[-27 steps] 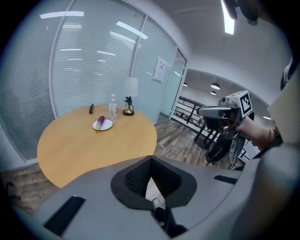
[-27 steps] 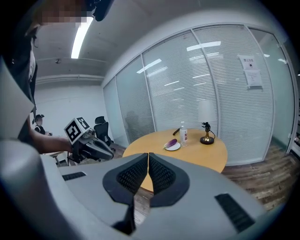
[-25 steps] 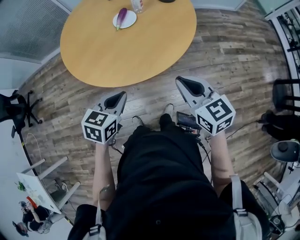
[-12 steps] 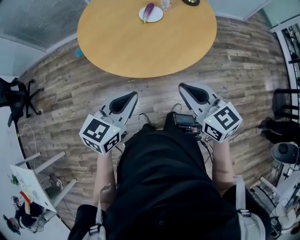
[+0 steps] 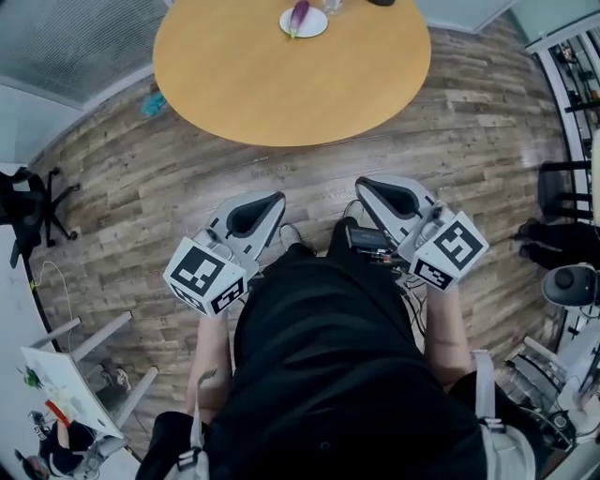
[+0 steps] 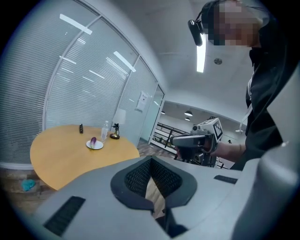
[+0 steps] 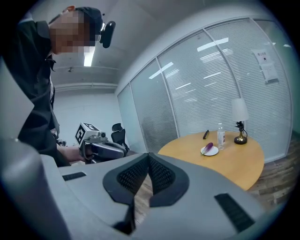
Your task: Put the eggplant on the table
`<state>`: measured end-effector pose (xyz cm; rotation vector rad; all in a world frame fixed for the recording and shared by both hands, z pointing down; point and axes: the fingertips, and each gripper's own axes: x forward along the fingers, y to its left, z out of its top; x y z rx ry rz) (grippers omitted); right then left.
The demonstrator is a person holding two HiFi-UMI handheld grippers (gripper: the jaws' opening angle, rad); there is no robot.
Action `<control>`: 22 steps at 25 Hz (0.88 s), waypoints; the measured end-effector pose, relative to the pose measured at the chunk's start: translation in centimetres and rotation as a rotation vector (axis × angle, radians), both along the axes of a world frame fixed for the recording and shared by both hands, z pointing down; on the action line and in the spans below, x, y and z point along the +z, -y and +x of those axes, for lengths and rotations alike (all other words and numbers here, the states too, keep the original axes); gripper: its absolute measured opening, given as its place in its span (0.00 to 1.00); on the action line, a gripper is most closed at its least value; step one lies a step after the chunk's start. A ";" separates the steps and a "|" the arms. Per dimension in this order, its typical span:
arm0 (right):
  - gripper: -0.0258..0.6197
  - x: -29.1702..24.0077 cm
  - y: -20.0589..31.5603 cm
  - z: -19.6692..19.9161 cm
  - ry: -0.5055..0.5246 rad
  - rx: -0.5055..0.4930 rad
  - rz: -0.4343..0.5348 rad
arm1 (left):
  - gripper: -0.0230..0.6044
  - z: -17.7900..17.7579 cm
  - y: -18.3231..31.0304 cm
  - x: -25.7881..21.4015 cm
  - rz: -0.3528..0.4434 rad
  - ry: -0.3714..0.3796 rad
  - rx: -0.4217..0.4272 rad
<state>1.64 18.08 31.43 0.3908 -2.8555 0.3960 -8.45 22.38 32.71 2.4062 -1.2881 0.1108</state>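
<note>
Wood-plank floor (image 5: pixel 141 178) surrounds a round tabletop (image 5: pixel 281 84) in a glass-walled office. The eggplant (image 5: pixel 299 15) lies on a white plate (image 5: pixel 317 28) at the tabletop's far side. Both claws hang over the floor, short of the tabletop's near edge. The left claw (image 5: pixel 272 200) and the right claw (image 5: pixel 364 184) each have their jaws closed together, with nothing between them.

The claw views show whole what the head view cuts off at its top edge. These are a clear bottle (image 7: pixel 220 136), a small lamp (image 7: pixel 239 111) and a slim dark object (image 7: pixel 206 134), all on the tabletop beyond the plate. They also show the blinds (image 7: pixel 211 79) behind the tabletop. Only the head view shows a black office chair (image 5: pixel 28 202), well off to the tabletop's left.

Against a second ago, the tabletop sits higher and further right in the head view. The plate is almost at the view's top edge, and the left claw slants more toward the right one.
</note>
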 end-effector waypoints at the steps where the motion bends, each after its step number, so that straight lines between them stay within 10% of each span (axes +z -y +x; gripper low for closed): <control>1: 0.07 -0.1 -0.2 0.0 -0.004 0.004 0.001 | 0.05 0.0 -0.1 -0.2 0.007 -0.005 0.001; 22: 0.07 -0.5 -0.9 -0.7 0.000 0.023 0.029 | 0.05 -0.9 -0.3 -0.1 0.027 -0.039 0.013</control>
